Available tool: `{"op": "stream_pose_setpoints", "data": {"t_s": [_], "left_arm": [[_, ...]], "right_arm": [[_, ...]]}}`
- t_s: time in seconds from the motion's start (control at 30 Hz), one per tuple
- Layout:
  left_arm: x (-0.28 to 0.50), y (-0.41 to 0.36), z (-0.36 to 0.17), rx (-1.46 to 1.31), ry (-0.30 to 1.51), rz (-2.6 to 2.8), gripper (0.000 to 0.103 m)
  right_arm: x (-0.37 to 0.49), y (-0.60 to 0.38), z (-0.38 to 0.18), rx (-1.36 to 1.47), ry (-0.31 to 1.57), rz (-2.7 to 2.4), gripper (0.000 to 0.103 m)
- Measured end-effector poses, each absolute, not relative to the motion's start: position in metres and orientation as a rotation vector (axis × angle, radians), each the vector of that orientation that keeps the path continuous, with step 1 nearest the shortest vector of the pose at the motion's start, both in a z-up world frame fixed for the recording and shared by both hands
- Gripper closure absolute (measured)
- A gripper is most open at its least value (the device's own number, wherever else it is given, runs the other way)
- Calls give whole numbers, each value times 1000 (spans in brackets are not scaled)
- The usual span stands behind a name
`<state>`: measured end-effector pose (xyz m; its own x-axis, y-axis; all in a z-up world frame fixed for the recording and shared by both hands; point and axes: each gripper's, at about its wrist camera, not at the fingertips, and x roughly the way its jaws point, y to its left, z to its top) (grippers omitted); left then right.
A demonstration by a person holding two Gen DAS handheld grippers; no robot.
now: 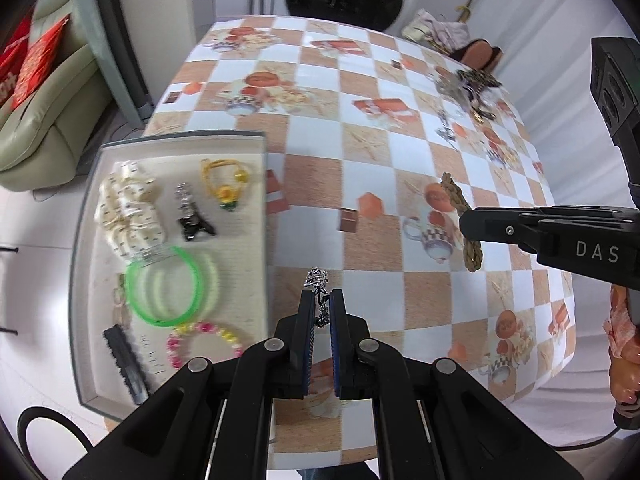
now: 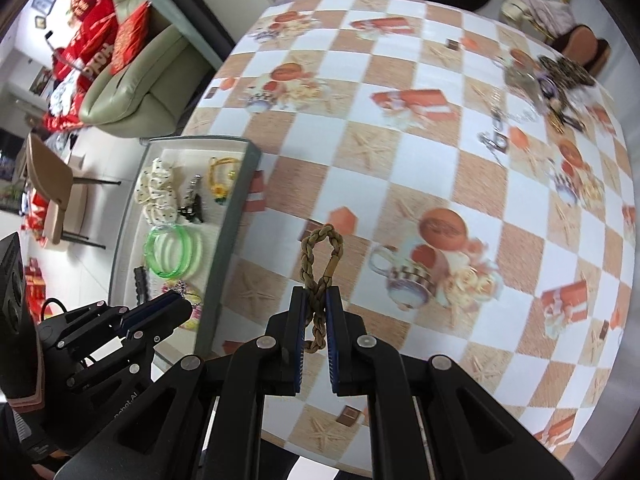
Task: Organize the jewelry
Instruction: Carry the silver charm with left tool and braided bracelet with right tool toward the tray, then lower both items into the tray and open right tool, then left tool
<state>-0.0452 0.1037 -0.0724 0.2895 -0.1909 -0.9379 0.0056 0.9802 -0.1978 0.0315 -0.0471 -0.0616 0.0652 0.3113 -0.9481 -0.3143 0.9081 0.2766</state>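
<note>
Both grippers carry something above the counter point(image 1: 360, 128), which fills most of each frame with its checkered cloth. At the left of both views sits the tray point(image 1: 256, 140), a shallow grey box lined in pale fabric. It already holds a cream scrunchie point(image 1: 128, 208), green bangles point(image 1: 168, 292), a pink and yellow bead bracelet point(image 1: 204, 340), a yellow charm bracelet point(image 1: 224, 180), a small dark charm point(image 1: 192, 216) and a black clip point(image 1: 124, 360). More loose jewelry point(image 1: 468, 84) waits in a pile at the upper right of the counter.

The right gripper point(image 2: 318, 300) is clamped on a braided brown cord bracelet point(image 2: 322, 252), whose loop stands out beyond the fingertips. The left gripper point(image 1: 322, 304) is pressed together on a thin silver chain point(image 1: 318, 280), with a small silver knot showing past the tips.

I judge that the step in hand is to bring both pieces to the tray. To do it well, each gripper should go over the tray rim and come low above a free patch of lining, for example the lower middle for the chain. Then release one piece at a time, so that the chain does not tangle with the bangles or beads.
</note>
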Motion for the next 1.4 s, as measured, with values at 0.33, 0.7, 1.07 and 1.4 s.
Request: {"op": "stream_pose_setpoints", "data": {"t_s": [0.33, 0.7, 1.07, 1.4], "left_arm": [[-61, 164, -72, -227, 1258, 4, 92], [-87, 215, -97, -291, 1297, 116, 92], [-91, 225, -126, -327, 1329, 157, 92], [-80, 226, -146, -302, 1345, 174, 92]], "right_arm": [[31, 11, -60, -70, 1431, 584, 93], [24, 76, -79, -143, 1453, 701, 93], [22, 107, -102, -181, 1504, 744, 93], [28, 120, -125, -199, 1533, 725, 93]]}}
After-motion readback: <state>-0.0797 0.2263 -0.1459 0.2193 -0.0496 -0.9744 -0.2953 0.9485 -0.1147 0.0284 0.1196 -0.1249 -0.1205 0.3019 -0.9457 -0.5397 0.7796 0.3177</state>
